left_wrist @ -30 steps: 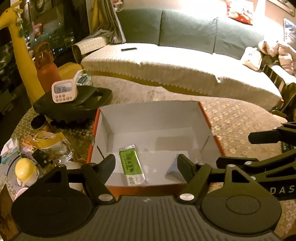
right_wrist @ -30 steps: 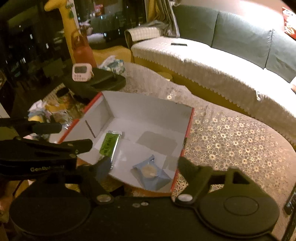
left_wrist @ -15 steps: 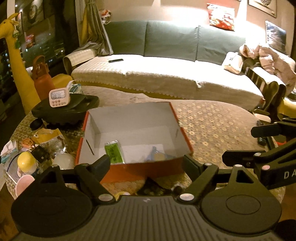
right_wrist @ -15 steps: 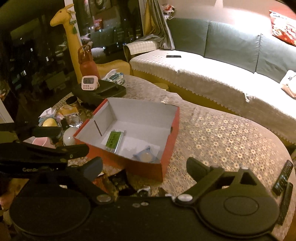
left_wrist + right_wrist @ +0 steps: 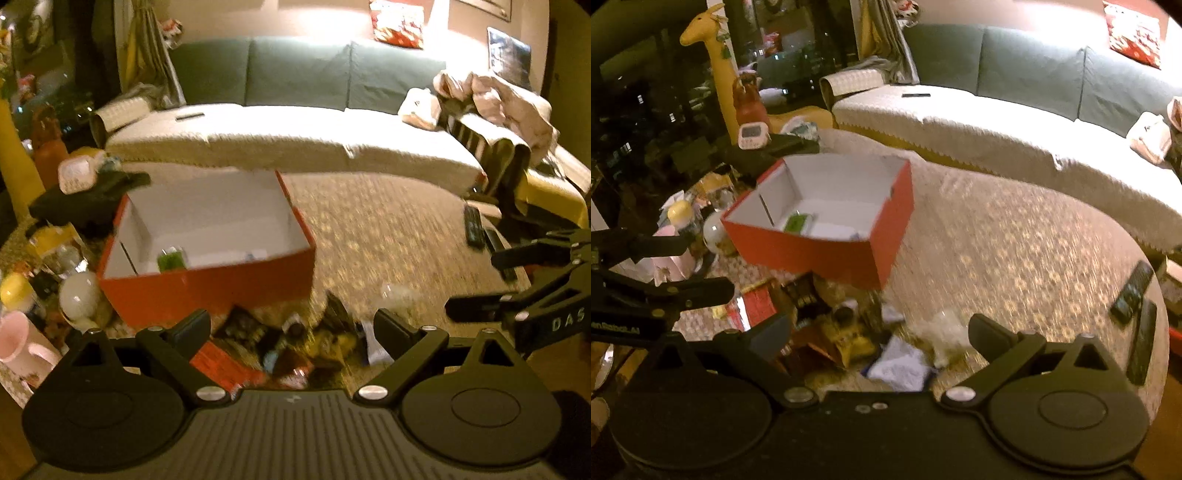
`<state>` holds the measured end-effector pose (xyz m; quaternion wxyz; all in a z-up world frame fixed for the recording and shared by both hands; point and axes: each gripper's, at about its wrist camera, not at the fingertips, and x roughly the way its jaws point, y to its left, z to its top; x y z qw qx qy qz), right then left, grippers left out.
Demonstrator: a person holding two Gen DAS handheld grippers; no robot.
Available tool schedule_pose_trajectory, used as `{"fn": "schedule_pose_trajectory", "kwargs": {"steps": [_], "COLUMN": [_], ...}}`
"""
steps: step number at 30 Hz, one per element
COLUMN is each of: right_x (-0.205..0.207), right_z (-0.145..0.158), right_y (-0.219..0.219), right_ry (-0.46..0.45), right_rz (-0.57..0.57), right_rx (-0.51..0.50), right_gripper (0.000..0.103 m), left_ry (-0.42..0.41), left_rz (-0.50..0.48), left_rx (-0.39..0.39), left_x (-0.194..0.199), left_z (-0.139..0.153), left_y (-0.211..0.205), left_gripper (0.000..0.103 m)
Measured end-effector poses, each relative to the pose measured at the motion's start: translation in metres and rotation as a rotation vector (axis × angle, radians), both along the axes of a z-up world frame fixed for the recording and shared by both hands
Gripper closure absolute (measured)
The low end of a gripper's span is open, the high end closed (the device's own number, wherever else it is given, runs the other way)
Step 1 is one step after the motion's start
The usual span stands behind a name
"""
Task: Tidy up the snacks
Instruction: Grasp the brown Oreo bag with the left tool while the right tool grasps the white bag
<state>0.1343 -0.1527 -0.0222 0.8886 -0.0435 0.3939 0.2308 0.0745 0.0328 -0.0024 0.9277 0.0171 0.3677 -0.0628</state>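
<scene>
Both your grippers empty, jaws opening wide.
L gripper (image 5: 291, 328) & R gripper (image 5: 879, 332) hover over snack pile (image 5: 846, 328) just in front of red box (image 5: 827, 236); green pack (image 5: 798, 223) inside box.

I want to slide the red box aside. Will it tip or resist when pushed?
The red box is probably light: open-topped cardboard, and only a green packet is clearly visible inside. It should slide rather than tip, being low and wide. The lace tablecloth may bunch and drag.

The box (image 5: 827, 254) is red outside, white inside; a green packet (image 5: 797, 223) lies within; the tablecloth (image 5: 1015, 266) bears pale flowers; the sofa (image 5: 1027, 70) is grey-green.
</scene>
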Motion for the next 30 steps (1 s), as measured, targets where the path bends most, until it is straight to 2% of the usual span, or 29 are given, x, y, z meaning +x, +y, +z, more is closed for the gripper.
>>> {"fn": "schedule_pose_trajectory", "kwargs": {"steps": [6,14,21,30], "right_x": [-0.003,0.024,0.061,0.1], "right_z": [-0.018,-0.05,-0.072,-0.102], "right_y": [-0.022,-0.038,-0.029,-0.013], "right_ry": [0.027,0.093,0.117,0.156], "right_rz": [-0.012,-0.069,-0.058,-0.039], "right_rx": [-0.004,-0.017,-0.073,-0.137], "right_gripper": [0.0,0.001,0.004,0.013], "left_ry": [0.091,0.179,0.236,0.295], "left_rz": [-0.066,-0.109,-0.118,-0.143], "left_rx": [-0.01,0.0,0.003,0.005], "left_x": [0.004,0.017,0.039,0.061], "left_z": [-0.029,-0.062,-0.087,-0.113], "left_y": [-0.006,-0.011,-0.008,-0.008], "left_gripper": [0.007,0.007,0.007,0.007]}}
